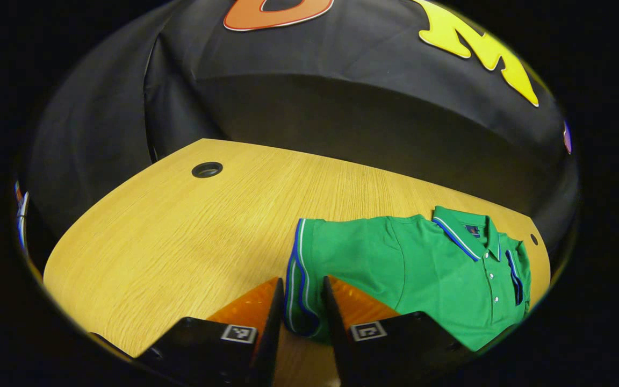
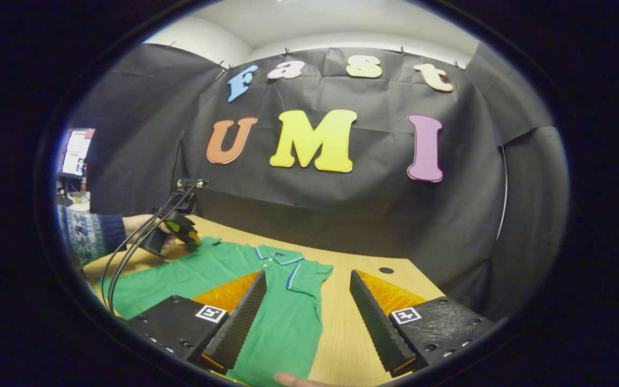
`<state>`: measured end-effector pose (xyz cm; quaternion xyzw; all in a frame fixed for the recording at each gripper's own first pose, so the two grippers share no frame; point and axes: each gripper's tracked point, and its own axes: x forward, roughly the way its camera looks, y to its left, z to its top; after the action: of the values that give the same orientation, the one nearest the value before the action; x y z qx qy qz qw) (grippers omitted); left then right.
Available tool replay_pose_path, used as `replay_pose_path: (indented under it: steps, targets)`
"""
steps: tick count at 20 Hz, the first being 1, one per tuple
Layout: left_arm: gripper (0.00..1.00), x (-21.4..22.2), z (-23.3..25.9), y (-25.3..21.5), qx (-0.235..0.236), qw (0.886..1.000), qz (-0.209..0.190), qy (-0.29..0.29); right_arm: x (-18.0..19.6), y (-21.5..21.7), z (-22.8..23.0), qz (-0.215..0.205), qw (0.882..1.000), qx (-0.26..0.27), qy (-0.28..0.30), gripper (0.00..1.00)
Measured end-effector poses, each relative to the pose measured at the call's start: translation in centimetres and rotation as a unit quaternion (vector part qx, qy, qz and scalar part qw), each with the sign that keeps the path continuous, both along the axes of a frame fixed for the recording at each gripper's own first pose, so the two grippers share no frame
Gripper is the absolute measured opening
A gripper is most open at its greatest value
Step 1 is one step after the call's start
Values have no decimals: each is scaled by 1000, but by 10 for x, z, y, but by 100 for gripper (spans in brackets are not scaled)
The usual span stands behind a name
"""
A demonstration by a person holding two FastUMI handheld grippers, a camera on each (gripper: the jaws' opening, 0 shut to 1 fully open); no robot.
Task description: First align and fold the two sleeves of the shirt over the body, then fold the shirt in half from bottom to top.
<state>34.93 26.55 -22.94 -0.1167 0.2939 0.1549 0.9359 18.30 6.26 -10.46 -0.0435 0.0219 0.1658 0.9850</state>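
Green shirt (image 1: 422, 269) flat on table (image 1: 180, 231), left tool (image 1: 301, 301) straddling its sleeve (image 1: 301, 269).

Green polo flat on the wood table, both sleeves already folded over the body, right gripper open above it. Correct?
Not quite: the sleeves are not folded yet; the right gripper view shows one still spread out to the side. The rest holds: green polo on the wood table, right gripper open.

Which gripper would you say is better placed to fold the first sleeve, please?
Probably left: the left gripper already straddles a sleeve hem with open jaws, while the right gripper hangs open above the shirt.
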Motion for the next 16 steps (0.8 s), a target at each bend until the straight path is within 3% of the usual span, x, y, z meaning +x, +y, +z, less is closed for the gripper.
replay_pose_path:
  steps: [3, 5, 10, 16]
  targets:
    - [16, 8, 0, -7, -15, 1000, -2, -5, -4, 0, -2, 1, 1000, 10, 12, 95]
    - [7, 8, 2, -12, -9, 1000, -4, 3, -5, -5, -2, -6, 1000, 8, 12, 95]
    - [6, 15, 32, -36, 0, 1000, -22, -14, -7, -13, 6, -11, 1000, 21, -4, 93]
    - [6, 26, 47, -90, 7, 998, -60, -14, 1, -22, -6, -21, 999, 28, 19, 97]
